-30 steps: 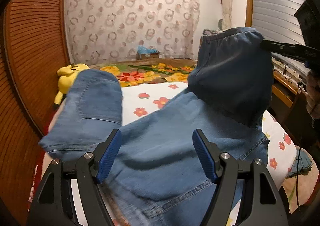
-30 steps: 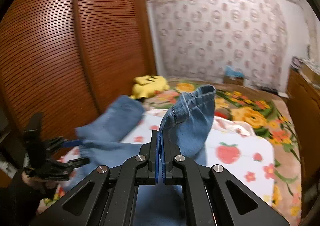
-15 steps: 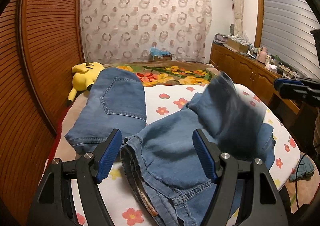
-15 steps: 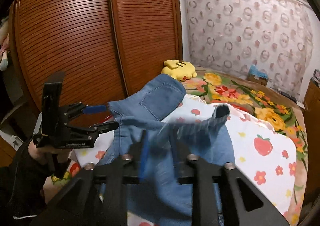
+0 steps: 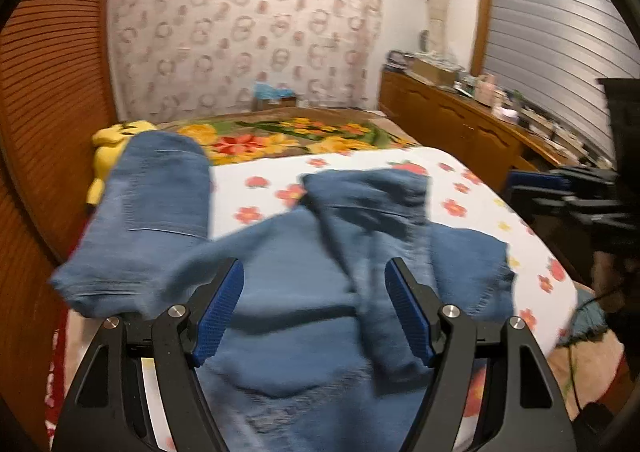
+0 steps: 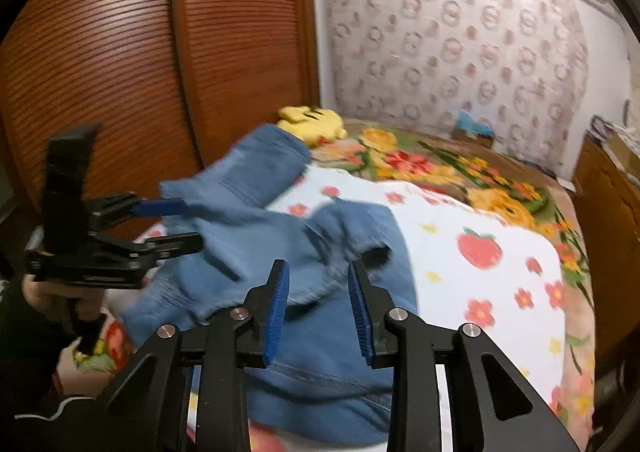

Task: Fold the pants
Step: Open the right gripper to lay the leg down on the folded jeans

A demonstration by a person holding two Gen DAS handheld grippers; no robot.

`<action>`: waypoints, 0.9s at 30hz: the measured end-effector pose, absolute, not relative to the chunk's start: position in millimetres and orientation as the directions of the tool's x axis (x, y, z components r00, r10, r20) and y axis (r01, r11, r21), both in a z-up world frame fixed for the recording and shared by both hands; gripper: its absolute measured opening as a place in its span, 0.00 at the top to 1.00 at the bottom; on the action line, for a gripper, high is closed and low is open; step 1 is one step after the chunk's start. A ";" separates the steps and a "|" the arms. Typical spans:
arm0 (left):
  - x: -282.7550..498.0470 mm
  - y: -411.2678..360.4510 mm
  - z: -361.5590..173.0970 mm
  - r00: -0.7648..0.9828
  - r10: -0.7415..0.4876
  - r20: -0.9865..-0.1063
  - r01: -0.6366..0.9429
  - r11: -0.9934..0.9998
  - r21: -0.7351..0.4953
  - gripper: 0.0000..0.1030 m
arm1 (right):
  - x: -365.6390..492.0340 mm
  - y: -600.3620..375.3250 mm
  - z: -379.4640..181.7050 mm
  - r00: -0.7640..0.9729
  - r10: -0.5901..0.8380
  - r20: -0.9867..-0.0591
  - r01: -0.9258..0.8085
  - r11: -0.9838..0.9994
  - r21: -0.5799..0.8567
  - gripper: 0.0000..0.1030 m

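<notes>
Blue denim jeans (image 5: pixel 288 292) are spread rumpled on the floral bedsheet (image 5: pixel 360 171), one leg just dropped. The right gripper (image 6: pixel 318 304) has just been opening, empty; the left gripper (image 5: pixel 314 308) is held wide, empty. Regripping a hem seems needed next.

Blue denim pants (image 5: pixel 296 292), white sheet (image 6: pixel 500 284) with red flowers (one strawberry), yellow plush toy (image 6: pixel 314 119), reddish-brown slatted wardrobe (image 6: pixel 120 63)

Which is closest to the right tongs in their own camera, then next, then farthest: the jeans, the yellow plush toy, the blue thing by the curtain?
1. Jeans, right under the right tongs.
2. Yellow plush toy, beyond, by the wardrobe.
3. Blue thing, far end by the curtain.
</notes>
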State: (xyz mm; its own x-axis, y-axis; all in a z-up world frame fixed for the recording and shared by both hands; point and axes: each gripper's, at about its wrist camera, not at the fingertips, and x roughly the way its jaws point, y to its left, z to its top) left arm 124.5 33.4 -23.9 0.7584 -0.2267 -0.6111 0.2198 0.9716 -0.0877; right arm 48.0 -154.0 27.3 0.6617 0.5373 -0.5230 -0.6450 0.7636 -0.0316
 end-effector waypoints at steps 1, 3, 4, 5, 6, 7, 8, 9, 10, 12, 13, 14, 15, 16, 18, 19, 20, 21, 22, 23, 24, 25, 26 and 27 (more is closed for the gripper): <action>122.5 25.9 -26.3 0.746 -0.254 -0.616 0.246 0.964 -0.101 0.28 | 51.2 -152.3 26.5 0.669 0.524 -0.528 -0.633 0.773 -0.036 0.63; 118.2 16.3 -29.7 0.728 -0.287 -0.622 0.275 0.954 -0.118 0.28 | 53.6 -153.0 21.2 0.685 0.493 -0.536 -0.606 0.794 -0.043 0.60; 115.8 9.0 -31.8 0.716 -0.302 -0.629 0.292 0.948 -0.124 0.28 | 54.4 -153.9 18.6 0.690 0.481 -0.541 -0.594 0.803 -0.044 0.60; 114.9 3.4 -34.3 0.708 -0.311 -0.635 0.305 0.945 -0.122 0.28 | 54.9 -155.1 15.5 0.693 0.469 -0.547 -0.582 0.812 -0.042 0.59; 114.6 -1.0 -35.9 0.702 -0.313 -0.639 0.313 0.943 -0.118 0.28 | 54.5 -158.6 13.5 0.695 0.462 -0.552 -0.573 0.818 -0.037 0.59; 114.2 -5.7 -39.0 0.695 -0.313 -0.648 0.323 0.940 -0.108 0.28 | 54.3 -160.2 9.9 0.697 0.452 -0.557 -0.561 0.827 -0.032 0.59; 114.8 -11.2 -42.7 0.685 -0.307 -0.660 0.329 0.940 -0.095 0.28 | 52.6 -163.8 8.5 0.698 0.445 -0.561 -0.553 0.833 -0.027 0.59; 115.2 -14.7 -45.2 0.680 -0.300 -0.669 0.331 0.940 -0.085 0.29 | 52.1 -167.1 6.5 0.698 0.439 -0.565 -0.545 0.838 -0.023 0.59; 116.5 -18.4 -49.0 0.672 -0.289 -0.682 0.334 0.940 -0.069 0.34 | 51.1 -168.3 4.6 0.700 0.431 -0.569 -0.535 0.845 -0.020 0.59; 121.4 -22.3 -55.6 0.660 -0.259 -0.706 0.333 0.942 -0.034 0.48 | 51.3 -169.2 4.1 0.703 0.420 -0.574 -0.521 0.853 -0.013 0.59; 123.6 -22.5 -57.8 0.650 -0.256 -0.715 0.337 0.941 -0.030 0.62 | 50.9 -169.1 5.1 0.703 0.418 -0.575 -0.516 0.856 -0.008 0.59; 124.7 -21.7 -58.7 0.645 -0.258 -0.720 0.340 0.940 -0.033 0.77 | 49.8 -169.1 5.6 0.704 0.416 -0.575 -0.511 0.859 -0.005 0.59; 124.9 -20.6 -58.2 0.643 -0.261 -0.720 0.340 0.940 -0.037 0.79 | 49.1 -169.0 7.2 0.708 0.412 -0.574 -0.505 0.863 -0.003 0.59; 123.4 -18.8 -54.1 0.651 -0.269 -0.710 0.341 0.939 -0.043 0.81 | 48.5 -168.5 7.7 0.710 0.408 -0.573 -0.499 0.867 -0.001 0.59; 116.0 -14.6 -37.6 0.678 -0.294 -0.674 0.344 0.937 -0.063 0.81 | 47.9 -165.8 9.0 0.713 0.406 -0.572 -0.490 0.872 0.007 0.59; 111.2 -12.6 -26.5 0.696 -0.301 -0.652 0.344 0.937 -0.066 0.81 | 47.1 -163.6 9.6 0.713 0.407 -0.571 -0.488 0.873 0.012 0.59; 104.6 -9.7 -13.0 0.717 -0.304 -0.628 0.341 0.938 -0.064 0.81 | 47.6 -162.1 8.7 0.712 0.409 -0.571 -0.488 0.873 0.018 0.59; 97.6 -6.0 -0.1 0.738 -0.305 -0.602 0.337 0.939 -0.063 0.81 | 48.7 -160.7 7.0 0.712 0.411 -0.570 -0.487 0.873 0.022 0.59; 92.0 -2.2 8.6 0.752 -0.304 -0.585 0.332 0.941 -0.063 0.81 | 47.7 -156.9 8.5 0.711 0.414 -0.568 -0.488 0.873 0.026 0.59; 87.2 1.2 15.8 0.763 -0.301 -0.572 0.327 0.943 -0.061 0.81 | 47.5 -157.3 5.3 0.709 0.420 -0.566 -0.490 0.871 0.032 0.59; 82.8 4.7 21.7 0.774 -0.298 -0.559 0.321 0.945 -0.059 0.81 | 48.6 -155.9 4.0 0.707 0.426 -0.565 -0.494 0.869 0.038 0.59; 77.9 9.3 27.6 0.784 -0.293 -0.547 0.313 0.948 -0.058 0.81 | 48.0 -152.5 5.2 0.705 0.431 -0.563 -0.497 0.867 0.041 0.59; 72.5 15.3 33.0 0.792 -0.291 -0.537 0.305 0.950 -0.065 0.81 | 47.3 -149.3 6.3 0.705 0.435 -0.560 -0.500 0.865 0.042 0.59; 69.3 19.6 35.6 0.798 -0.287 -0.531 0.296 0.953 -0.070 0.81 | 48.7 -148.1 5.7 0.704 0.438 -0.558 -0.502 0.864 0.044 0.59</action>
